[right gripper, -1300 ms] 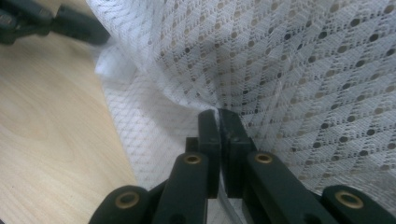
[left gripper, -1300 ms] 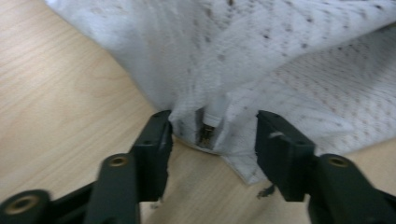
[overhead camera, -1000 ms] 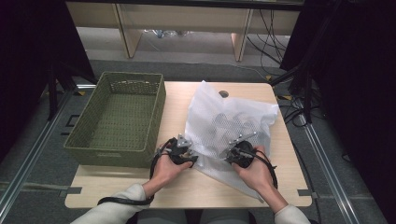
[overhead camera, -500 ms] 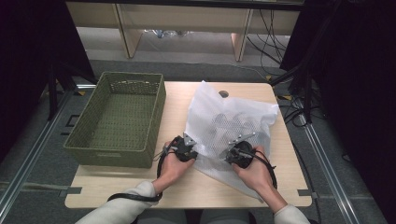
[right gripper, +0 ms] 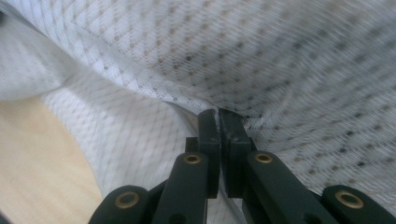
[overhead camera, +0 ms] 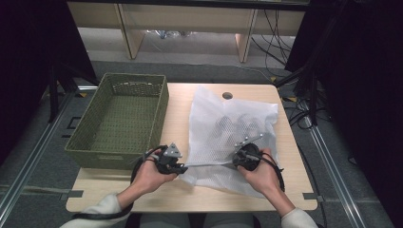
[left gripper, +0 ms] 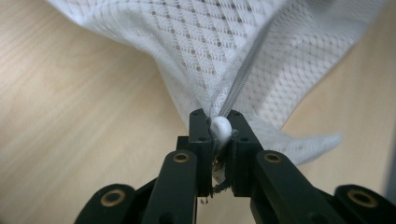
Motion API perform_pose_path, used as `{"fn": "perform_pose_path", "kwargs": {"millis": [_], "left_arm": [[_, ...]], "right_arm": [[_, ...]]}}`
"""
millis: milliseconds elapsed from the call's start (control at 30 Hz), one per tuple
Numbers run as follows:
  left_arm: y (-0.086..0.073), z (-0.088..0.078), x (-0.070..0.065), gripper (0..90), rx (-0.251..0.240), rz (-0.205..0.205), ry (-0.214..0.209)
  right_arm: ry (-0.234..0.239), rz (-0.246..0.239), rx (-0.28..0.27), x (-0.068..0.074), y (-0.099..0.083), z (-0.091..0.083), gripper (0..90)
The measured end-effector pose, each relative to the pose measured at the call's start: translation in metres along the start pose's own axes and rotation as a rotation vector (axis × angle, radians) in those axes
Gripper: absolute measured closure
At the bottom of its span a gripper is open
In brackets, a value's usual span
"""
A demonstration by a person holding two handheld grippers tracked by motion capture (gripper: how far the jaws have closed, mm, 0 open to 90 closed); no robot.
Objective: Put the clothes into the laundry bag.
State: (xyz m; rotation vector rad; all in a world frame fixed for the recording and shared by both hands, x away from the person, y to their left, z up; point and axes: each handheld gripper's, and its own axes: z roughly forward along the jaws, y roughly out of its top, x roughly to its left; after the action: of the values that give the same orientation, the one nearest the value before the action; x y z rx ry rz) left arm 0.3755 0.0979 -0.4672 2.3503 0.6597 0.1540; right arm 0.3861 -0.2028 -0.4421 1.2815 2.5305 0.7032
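A white mesh bag (overhead camera: pixel 228 137) is spread on the desk (overhead camera: pixel 180 102), and its near edge is gripped at two points. The left hand-held gripper (overhead camera: pixel 177 166) is seen in the high view at the bag's near left corner, with the basket (overhead camera: pixel 119 121) just beyond it and to its left. In the left gripper view the left hand-held gripper (left gripper: pixel 218 130) is nearly shut, its jaws having just been closing, and a small white zipper pull (left gripper: pixel 220 128) is pinched between them. From the pull the grey zipper (left gripper: pixel 240 81) runs straight ahead of the jaws, up along the lifted fold of the bag (left gripper: pixel 205 51). The zipper (overhead camera: pixel 209 164) is also seen in the high view, drawn taut between the two grippers. The right hand-held gripper (overhead camera: pixel 240 159) is placed at the far end of that line, over the bag's near edge. In the right gripper view the right hand-held gripper (right gripper: pixel 218 114) is closed tight, and a fold of the bag (right gripper: pixel 233 56) is clamped between its jaws, with mesh lying ahead and to both sides. Bare desk (right gripper: pixel 42 154) is seen to its lower left.
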Motion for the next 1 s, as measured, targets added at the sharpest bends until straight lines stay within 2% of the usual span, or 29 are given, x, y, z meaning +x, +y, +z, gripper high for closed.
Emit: {"fn": "perform_pose_path", "kwargs": {"millis": [33, 67, 100, 133, 167, 200, 233, 267, 300, 367, 400, 433, 467, 533, 667, 700, 800, 833, 900, 1000], "left_arm": [[-0.002, -0.005, 0.000, 82.4, 0.040, 0.042, -0.017], [-0.006, -0.006, -0.001, 82.3, 0.058, 0.049, -0.026], [-0.009, -0.007, -0.001, 82.3, 0.061, 0.058, -0.011], [-0.014, -0.004, -0.002, 82.1, 0.060, 0.050, 0.016], [-0.016, -0.003, 0.000, 81.7, 0.078, 0.063, 0.019], [-0.020, 0.001, 0.001, 81.2, 0.081, 0.041, 0.016], [-0.021, 0.002, 0.003, 80.7, 0.100, 0.055, 0.023], [-0.022, 0.004, 0.005, 80.3, 0.112, 0.073, 0.046], [-0.023, 0.005, 0.005, 79.6, 0.116, 0.062, 0.052], [-0.025, 0.004, 0.006, 77.2, 0.121, 0.060, 0.061], [-0.026, 0.003, 0.007, 73.9, 0.139, 0.060, 0.067], [-0.028, 0.002, 0.006, 69.9, 0.120, 0.057, 0.093], [-0.029, 0.000, 0.007, 67.2, 0.124, 0.067, 0.084], [-0.032, -0.004, 0.005, 61.9, 0.095, 0.053, 0.105], [-0.037, -0.015, 0.000, 50.8, 0.055, 0.045, 0.105], [-0.039, -0.019, -0.003, 49.3, 0.030, 0.037, 0.109], [-0.044, -0.025, -0.007, 43.8, 0.026, 0.039, 0.112], [-0.048, -0.027, -0.010, 42.5, 0.028, 0.035, 0.106], [-0.052, -0.029, -0.013, 39.4, 0.031, 0.033, 0.103], [-0.057, -0.030, -0.016, 36.5, 0.016, 0.009, 0.090]], "right_arm": [[-0.002, -0.035, 0.014, 0.009, 0.001, 0.001, 89.3], [0.012, -0.084, 0.046, 0.015, 0.001, 0.003, 89.2], [0.027, -0.129, 0.074, 0.019, 0.001, 0.005, 89.1], [0.040, -0.153, 0.079, 0.022, 0.000, 0.006, 89.1], [0.053, -0.169, 0.082, 0.025, -0.001, 0.008, 89.0], [0.063, -0.175, 0.085, 0.027, -0.002, 0.009, 89.0], [0.063, -0.184, 0.102, 0.030, -0.002, 0.011, 88.9], [0.067, -0.210, 0.098, 0.030, -0.002, 0.013, 88.9], [0.070, -0.204, 0.108, 0.034, -0.002, 0.015, 88.6], [0.081, -0.230, 0.112, 0.036, -0.003, 0.019, 87.7], [0.091, -0.242, 0.117, 0.037, -0.005, 0.021, 86.4], [0.094, -0.233, 0.120, 0.038, -0.006, 0.022, 85.2], [0.103, -0.238, 0.111, 0.037, -0.006, 0.022, 85.0], [0.125, -0.222, 0.089, 0.036, -0.007, 0.018, 83.7], [0.169, -0.176, 0.025, 0.036, -0.008, 0.003, 79.8], [0.178, -0.159, 0.000, 0.039, -0.009, -0.001, 79.2], [0.194, -0.162, -0.046, 0.045, -0.008, -0.008, 78.3], [0.197, -0.146, -0.051, 0.047, -0.008, -0.010, 77.8], [0.223, -0.150, -0.082, 0.050, -0.005, -0.013, 76.9], [0.216, -0.130, -0.112, 0.055, -0.002, -0.014, 75.9]]}}
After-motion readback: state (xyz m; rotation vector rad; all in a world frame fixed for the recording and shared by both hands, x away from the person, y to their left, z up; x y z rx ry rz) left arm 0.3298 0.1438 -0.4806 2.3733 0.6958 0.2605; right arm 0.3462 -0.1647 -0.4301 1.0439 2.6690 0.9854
